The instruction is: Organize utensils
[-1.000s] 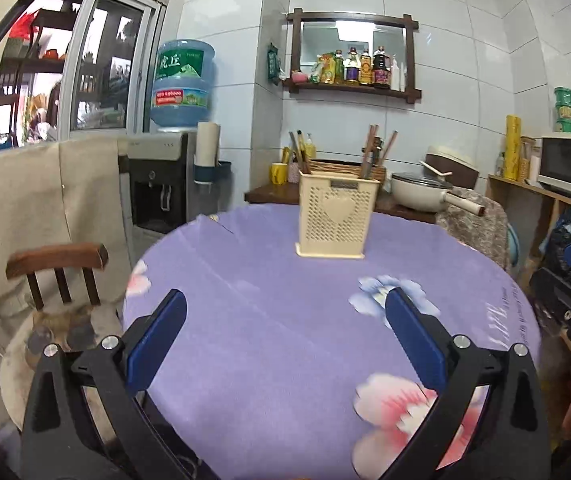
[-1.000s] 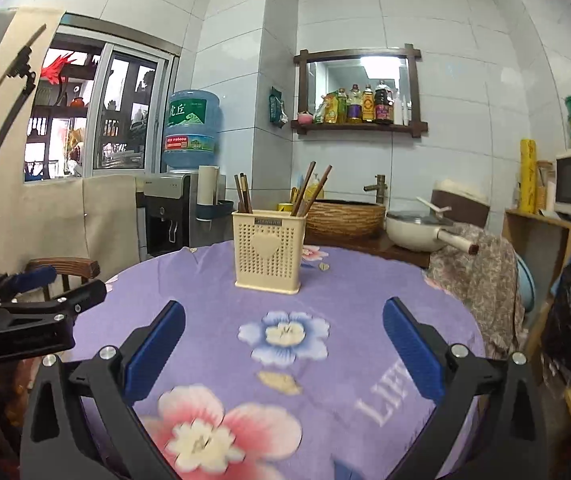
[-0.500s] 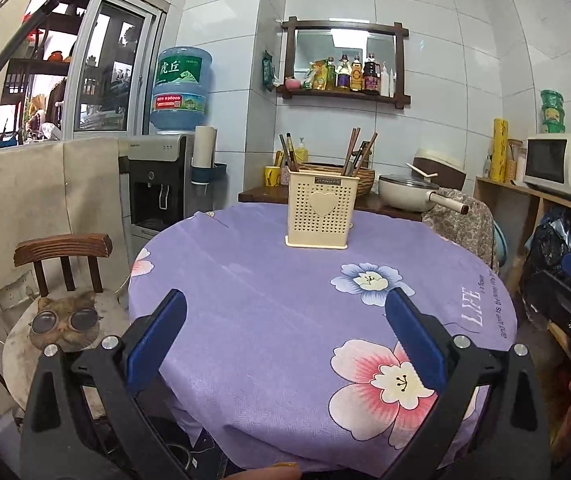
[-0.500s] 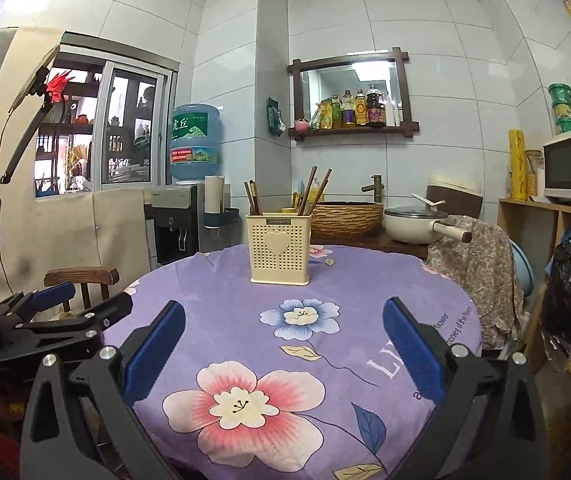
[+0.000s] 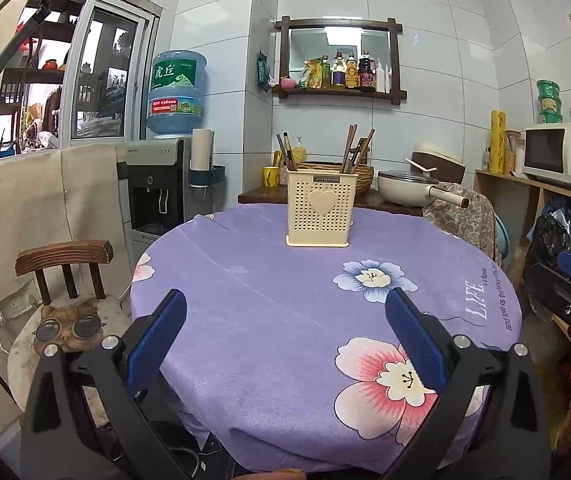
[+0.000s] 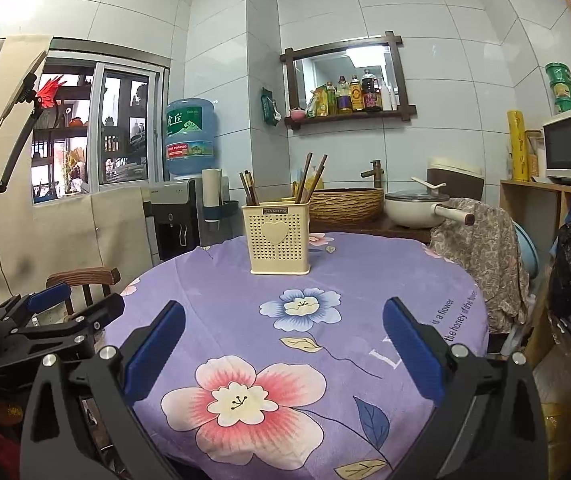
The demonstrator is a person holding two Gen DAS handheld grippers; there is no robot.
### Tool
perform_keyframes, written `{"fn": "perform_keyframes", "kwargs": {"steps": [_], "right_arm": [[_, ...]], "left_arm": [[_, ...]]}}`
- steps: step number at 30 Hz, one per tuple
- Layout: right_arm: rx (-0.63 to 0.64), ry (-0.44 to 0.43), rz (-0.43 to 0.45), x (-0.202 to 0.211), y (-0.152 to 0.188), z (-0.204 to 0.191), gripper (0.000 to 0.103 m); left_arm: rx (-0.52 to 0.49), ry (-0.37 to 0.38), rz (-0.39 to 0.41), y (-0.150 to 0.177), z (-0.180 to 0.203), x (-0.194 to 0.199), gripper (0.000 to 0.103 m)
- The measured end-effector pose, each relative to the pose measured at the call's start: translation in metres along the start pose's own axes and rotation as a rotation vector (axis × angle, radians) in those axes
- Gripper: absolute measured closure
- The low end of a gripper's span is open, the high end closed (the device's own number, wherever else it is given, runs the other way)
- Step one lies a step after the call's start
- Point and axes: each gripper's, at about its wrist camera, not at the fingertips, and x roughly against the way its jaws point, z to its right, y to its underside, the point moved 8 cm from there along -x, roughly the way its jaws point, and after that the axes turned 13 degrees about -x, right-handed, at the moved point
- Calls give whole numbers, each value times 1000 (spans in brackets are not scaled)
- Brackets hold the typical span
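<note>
Change: both cameras have drawn back; more of the near table edge shows than half a second ago.
Left gripper (image 5: 285, 312): fingers spread wide, holding nothing.
Right gripper (image 6: 284, 322): fingers spread wide, holding nothing.
Utensil holder (image 5: 317, 209): cream, upright, centre frame, chopsticks (image 5: 355, 150) inside.
Surface: round table, purple floral cloth (image 5: 285, 292).
Room: white tiled kitchen, water dispenser (image 5: 157, 184) left, microwave (image 5: 553, 154) right.

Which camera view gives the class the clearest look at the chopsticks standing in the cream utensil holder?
The right wrist view: the chopsticks rise against pale tile above the utensil holder. In the left wrist view the same chopsticks show too, but smaller and partly against a wicker basket.
</note>
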Motion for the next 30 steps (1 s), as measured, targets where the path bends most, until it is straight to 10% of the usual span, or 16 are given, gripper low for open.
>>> {"fn": "perform_keyframes", "kwargs": {"steps": [30], "right_arm": [[21, 1, -3, -4, 1, -6, 5]], "left_arm": [[1, -6, -2, 2, -4, -1, 5]]}}
